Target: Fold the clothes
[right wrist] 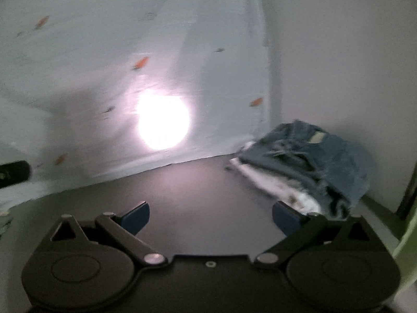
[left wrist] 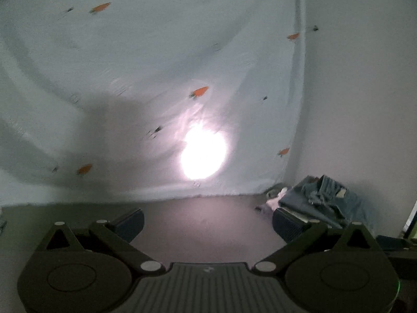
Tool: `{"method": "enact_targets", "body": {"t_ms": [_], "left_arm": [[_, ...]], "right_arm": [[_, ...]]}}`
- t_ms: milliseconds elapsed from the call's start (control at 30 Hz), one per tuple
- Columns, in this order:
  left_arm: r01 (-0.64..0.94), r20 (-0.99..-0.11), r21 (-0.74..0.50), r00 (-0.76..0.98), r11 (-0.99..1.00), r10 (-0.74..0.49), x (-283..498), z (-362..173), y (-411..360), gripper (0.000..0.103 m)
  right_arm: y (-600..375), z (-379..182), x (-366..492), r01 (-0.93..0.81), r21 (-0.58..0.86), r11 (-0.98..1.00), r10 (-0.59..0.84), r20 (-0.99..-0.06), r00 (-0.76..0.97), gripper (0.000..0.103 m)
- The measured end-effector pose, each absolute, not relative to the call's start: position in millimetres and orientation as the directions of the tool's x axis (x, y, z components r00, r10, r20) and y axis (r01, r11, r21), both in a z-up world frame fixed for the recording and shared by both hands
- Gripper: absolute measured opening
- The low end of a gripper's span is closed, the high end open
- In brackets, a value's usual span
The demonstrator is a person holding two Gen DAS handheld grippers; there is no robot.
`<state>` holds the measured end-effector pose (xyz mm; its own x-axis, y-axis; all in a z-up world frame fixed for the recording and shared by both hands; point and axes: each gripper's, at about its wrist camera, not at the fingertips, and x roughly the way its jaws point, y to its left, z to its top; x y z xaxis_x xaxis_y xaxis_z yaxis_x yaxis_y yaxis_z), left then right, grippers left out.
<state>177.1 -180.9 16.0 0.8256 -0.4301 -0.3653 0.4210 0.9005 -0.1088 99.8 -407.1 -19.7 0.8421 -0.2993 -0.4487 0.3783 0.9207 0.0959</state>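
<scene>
Both wrist views, mid-task. My left gripper (left wrist: 208,224) stands with its jaws spread wide and nothing between them; my right gripper (right wrist: 211,217) is likewise wide apart and empty. Ahead of both lies a bare stretch of the dark table (right wrist: 198,195). Beyond and to the right of my right gripper sits a stack of folded clothes (right wrist: 307,167): blue denim on top, a white garment under it, its near corner just beside my right fingertip. The same stack appears just past the right fingertip of my left gripper. At the table's far edge hangs a pale cloth printed with small orange shapes (left wrist: 156,65), lit from behind by a bright lamp (left wrist: 203,154).

Judged progress: at least two items are folded and stacked. No unfolded garment is clearly in view near either gripper, so whether any remain I cannot tell.
</scene>
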Motion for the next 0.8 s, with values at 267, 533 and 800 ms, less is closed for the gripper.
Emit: {"method": "enact_targets", "body": {"t_ms": [267,533,800], "left_arm": [[0.307,-0.43,-0.08,0.848,0.948,-0.311,117.2,10.4,-118.3,0.103],[0.213,-0.49,-0.093,0.84,0.973,-0.231,65.2,5.3,-73.2,0.103],[0.147,-0.576,-0.081,0.8,0.986,-0.167,24.2,-4.8,-39.8,0.103]], "right_arm": [[-336.1,-19.2,68.3,0.224,0.065,0.973,-0.168,-0.471,0.866,0.102],[-284.9,-14.4,25.4,0.094,0.068,0.993,-0.05,-0.485,0.873,0.102],[-257.1,-24.2,-2.2,0.042,0.061,0.997,-0.002,-0.546,0.838,0.102]]}}
